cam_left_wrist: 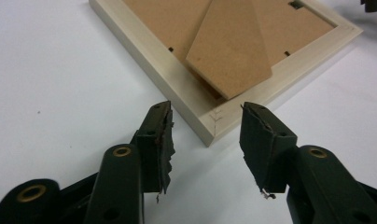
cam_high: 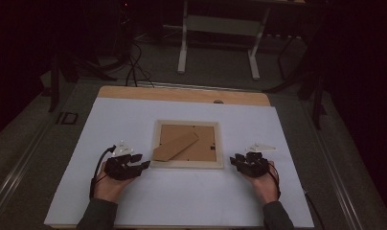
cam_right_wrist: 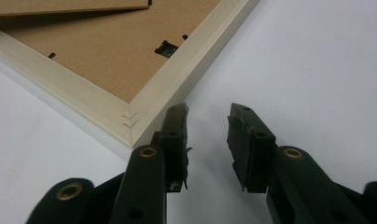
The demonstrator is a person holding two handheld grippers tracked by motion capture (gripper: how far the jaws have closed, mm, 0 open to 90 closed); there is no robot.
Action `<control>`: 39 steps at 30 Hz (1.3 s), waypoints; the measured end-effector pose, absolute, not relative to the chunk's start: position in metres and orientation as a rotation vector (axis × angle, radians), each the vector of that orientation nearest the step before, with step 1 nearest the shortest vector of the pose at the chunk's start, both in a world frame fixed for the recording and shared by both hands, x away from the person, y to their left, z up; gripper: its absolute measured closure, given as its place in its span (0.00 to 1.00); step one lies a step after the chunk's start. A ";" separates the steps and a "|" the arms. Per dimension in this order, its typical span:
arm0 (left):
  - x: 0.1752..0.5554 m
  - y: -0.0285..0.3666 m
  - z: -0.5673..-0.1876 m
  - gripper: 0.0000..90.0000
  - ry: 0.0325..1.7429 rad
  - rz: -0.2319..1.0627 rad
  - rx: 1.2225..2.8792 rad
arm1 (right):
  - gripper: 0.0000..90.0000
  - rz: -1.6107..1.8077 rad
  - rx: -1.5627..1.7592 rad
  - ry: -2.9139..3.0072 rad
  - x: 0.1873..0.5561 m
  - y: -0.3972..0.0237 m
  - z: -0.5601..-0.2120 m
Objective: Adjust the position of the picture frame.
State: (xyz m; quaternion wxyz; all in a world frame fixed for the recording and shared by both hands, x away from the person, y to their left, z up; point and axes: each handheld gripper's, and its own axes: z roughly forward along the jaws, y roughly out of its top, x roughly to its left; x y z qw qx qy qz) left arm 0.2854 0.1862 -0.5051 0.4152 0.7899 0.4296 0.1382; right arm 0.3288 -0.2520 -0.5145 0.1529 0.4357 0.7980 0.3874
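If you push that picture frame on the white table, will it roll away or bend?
The pale wooden picture frame lies flat, back side up, so it would probably slide, not roll. Its jointed wooden corners look stiff, so it likely won't bend. The brown cardboard stand on its back looks thin and may flap if the frame is lifted.

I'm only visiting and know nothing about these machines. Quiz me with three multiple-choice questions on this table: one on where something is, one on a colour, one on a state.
1. Where does the picture frame lie?
A. between the two grippers
B. left of both grippers
C. on the floor

2. What colour is the stand flap on the frame's back?
A. blue
B. brown
C. black

3. How do the left gripper jaws stand?
A. clamped on the frame's corner
B. apart, gripping nothing
C. closed on a cable

Answers:
1 A, the frame lies between left gripper and right gripper.
2 B, it matches the brown backing board.
3 B, the corner sits just beyond the parted pads.
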 end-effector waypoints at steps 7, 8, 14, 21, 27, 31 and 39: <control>0.285 0.187 -0.502 0.54 1.068 0.356 1.966 | 0.72 1.106 1.243 2.293 0.329 -0.252 -0.514; 0.284 0.187 -0.502 0.53 1.068 0.357 1.963 | 0.72 1.105 1.242 2.293 0.329 -0.251 -0.514; 0.284 0.188 -0.500 0.49 1.071 0.362 1.951 | 0.72 1.105 1.244 2.298 0.329 -0.252 -0.515; 0.284 0.187 -0.498 0.46 1.063 0.366 1.942 | 0.72 1.109 1.238 2.301 0.329 -0.252 -0.514; 0.285 0.188 -0.497 0.46 1.063 0.358 1.928 | 0.72 1.113 1.251 2.293 0.329 -0.254 -0.514; 0.285 0.188 -0.496 0.45 1.066 0.354 1.923 | 0.71 1.117 1.249 2.294 0.329 -0.254 -0.514; 0.285 0.187 -0.494 0.44 1.063 0.349 1.912 | 0.72 1.117 1.250 2.299 0.328 -0.254 -0.515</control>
